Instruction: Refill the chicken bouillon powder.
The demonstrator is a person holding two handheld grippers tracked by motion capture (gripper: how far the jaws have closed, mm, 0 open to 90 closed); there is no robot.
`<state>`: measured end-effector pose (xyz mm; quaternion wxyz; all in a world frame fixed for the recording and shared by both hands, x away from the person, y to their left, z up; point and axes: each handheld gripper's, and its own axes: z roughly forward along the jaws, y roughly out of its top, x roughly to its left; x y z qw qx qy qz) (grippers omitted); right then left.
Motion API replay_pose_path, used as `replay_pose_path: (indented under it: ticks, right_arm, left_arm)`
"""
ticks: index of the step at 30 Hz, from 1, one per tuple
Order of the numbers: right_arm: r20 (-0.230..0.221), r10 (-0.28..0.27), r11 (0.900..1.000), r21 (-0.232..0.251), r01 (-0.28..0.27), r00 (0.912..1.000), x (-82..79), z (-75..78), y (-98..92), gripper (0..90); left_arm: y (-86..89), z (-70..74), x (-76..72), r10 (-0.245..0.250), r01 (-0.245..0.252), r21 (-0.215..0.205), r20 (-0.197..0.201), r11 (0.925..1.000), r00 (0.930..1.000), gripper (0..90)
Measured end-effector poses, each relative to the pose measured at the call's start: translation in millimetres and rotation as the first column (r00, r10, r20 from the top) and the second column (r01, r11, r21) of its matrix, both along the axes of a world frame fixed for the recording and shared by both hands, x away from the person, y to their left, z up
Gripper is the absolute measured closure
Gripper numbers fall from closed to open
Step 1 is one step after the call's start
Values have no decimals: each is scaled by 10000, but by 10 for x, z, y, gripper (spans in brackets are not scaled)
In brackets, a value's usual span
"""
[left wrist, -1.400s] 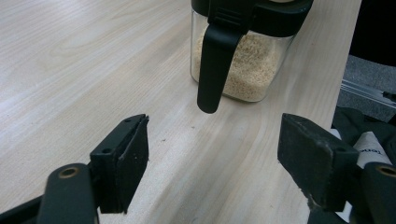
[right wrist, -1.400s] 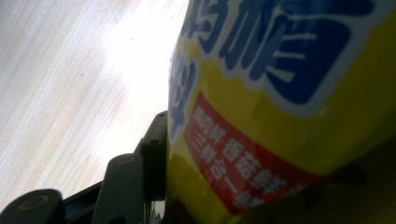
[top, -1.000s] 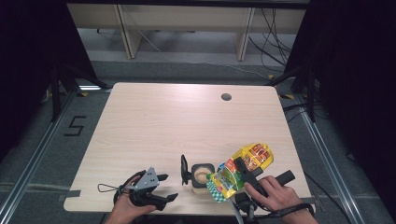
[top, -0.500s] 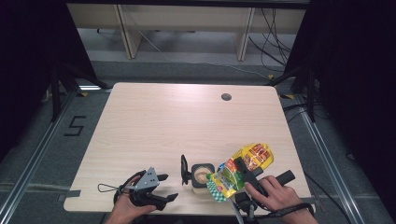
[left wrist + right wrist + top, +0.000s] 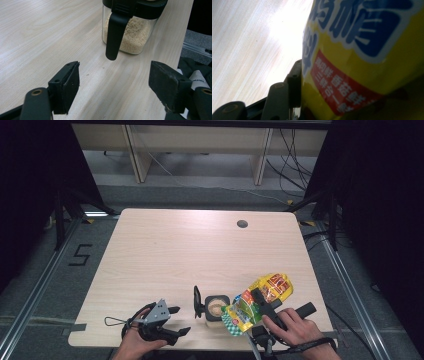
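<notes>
The yellow seasoning bag (image 5: 257,302) was tipped over the open glass jar (image 5: 216,306), its printed lower end at the jar's mouth and its other end raised toward the table's right edge. Nothing had shifted across the last second: bag, jar and both hands sat where they had been, so the pour looked to be in a steady hold rather than starting or ending. Whether grains were actually falling could not be made out from above. The right hand-held gripper (image 5: 260,302) was clamped on the bag's middle; in the right gripper view one black jaw pressed flat against the yellow film (image 5: 362,62). The jar, part full of pale granules (image 5: 130,35), stood near the front edge of the table (image 5: 200,250), with its black flip lid (image 5: 116,32) hanging open on the left side. The left hand-held gripper (image 5: 167,322) rested well to the jar's left, jaws apart and empty, pointed toward it.
</notes>
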<state>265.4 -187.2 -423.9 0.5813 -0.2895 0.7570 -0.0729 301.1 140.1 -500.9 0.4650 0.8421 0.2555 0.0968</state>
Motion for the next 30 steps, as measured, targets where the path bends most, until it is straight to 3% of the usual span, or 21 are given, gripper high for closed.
replay_pose_path:
  ticks: [14, 17, 20, 21, 22, 25, 27, 30]
  right_arm:
    - [40, -16, 10000, -47, 16, 10000, -3, 0, 2, 503]
    - [102, 121, 9996, -248, -119, 9999, 2, 14, 8, 503]
    - [79, -34, 10000, -7, 34, 10000, -11, 3, 4, 503]
    - [252, 17, 10000, 49, -18, 9997, -20, 2, 5, 503]
    - [98, -9, 9999, -156, 10, 10000, -12, 2, 12, 503]
    - [92, -17, 10000, -98, 18, 10000, -16, -9, 15, 503]
    - [63, 199, 9987, -469, -196, 9998, -2, 6, 30, 503]
    - [96, 185, 9989, -430, -180, 9998, -8, 5, 28, 503]
  left_arm:
    - [0, 0, -1, 4, -4, -17, 6, 10000, 10000, 246]
    - [7, 8, 2, -97, 98, 95, -93, 9999, 9999, 247]
    - [-2, -3, 2, -32, 32, -41, -4, 10000, 10000, 247]
    - [0, -2, 2, -39, 39, -30, -14, 10000, 10000, 247]
    - [2, 3, 0, -26, 26, 34, -22, 10000, 10000, 247]
    - [0, 0, -1, 6, -6, -10, 6, 10000, 10000, 247]
    - [0, 0, -1, -2, 2, -11, 11, 10000, 10000, 247]
    - [0, -2, 1, -40, 40, -40, 4, 10000, 10000, 247]
